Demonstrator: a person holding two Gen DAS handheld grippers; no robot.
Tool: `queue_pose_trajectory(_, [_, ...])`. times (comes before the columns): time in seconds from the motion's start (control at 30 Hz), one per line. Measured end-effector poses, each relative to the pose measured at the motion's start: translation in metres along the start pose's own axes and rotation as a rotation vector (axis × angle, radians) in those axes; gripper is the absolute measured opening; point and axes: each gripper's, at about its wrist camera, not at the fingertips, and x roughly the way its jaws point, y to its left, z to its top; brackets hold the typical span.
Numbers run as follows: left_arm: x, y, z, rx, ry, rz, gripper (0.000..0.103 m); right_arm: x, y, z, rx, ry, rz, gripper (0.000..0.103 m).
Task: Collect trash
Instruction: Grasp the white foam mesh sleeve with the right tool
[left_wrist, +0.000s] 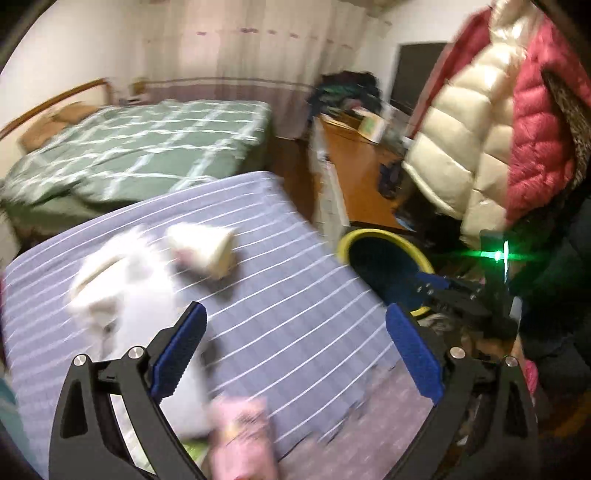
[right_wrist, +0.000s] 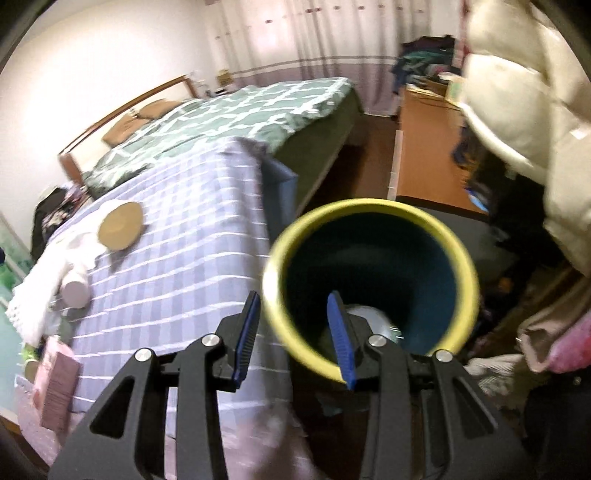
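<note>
Your right gripper (right_wrist: 295, 339), jaws apart and empty, hangs at the bin (right_wrist: 369, 210); your left gripper (left_wrist: 295, 354), wide open, faces the paper cup (left_wrist: 201, 249) on the table (left_wrist: 295, 295).

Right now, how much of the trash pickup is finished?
Something pale already lies in the yellow-rimmed bin. The right gripper straddles its rim, jaws apart, nothing between them. The left gripper is open and empty above the striped cover. Left to collect: the white cup, the crumpled white paper, possibly the pink pack.
</note>
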Motion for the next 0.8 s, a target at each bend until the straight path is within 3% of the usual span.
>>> queue_pose_trajectory(0.2, [-0.065, 0.073, -0.061, -0.163, -0.080, 0.207, 0.098, 0.004, 0.079, 0.009, -0.084, 0.001, 0.122, 0.037])
queue_pose_trajectory(0.47, [-0.098, 0.117, -0.109, -0.200, -0.100, 0.380, 0.098, -0.009, 0.206, 0.009, -0.205, -0.014, 0.336, 0.038])
queue_pose_trajectory(0.63, [-0.110, 0.131, -0.118, -0.205, -0.121, 0.380, 0.098, -0.007, 0.260, 0.003, -0.234, 0.003, 0.418, 0.055])
queue_pose_trajectory(0.7, [-0.111, 0.134, -0.121, -0.207, -0.119, 0.373, 0.098, 0.000, 0.272, 0.003, -0.221, 0.008, 0.408, 0.068])
queue_pose_trajectory(0.8, [-0.111, 0.132, -0.126, -0.204, -0.117, 0.368, 0.098, 0.016, 0.285, 0.003, -0.203, 0.037, 0.377, 0.070])
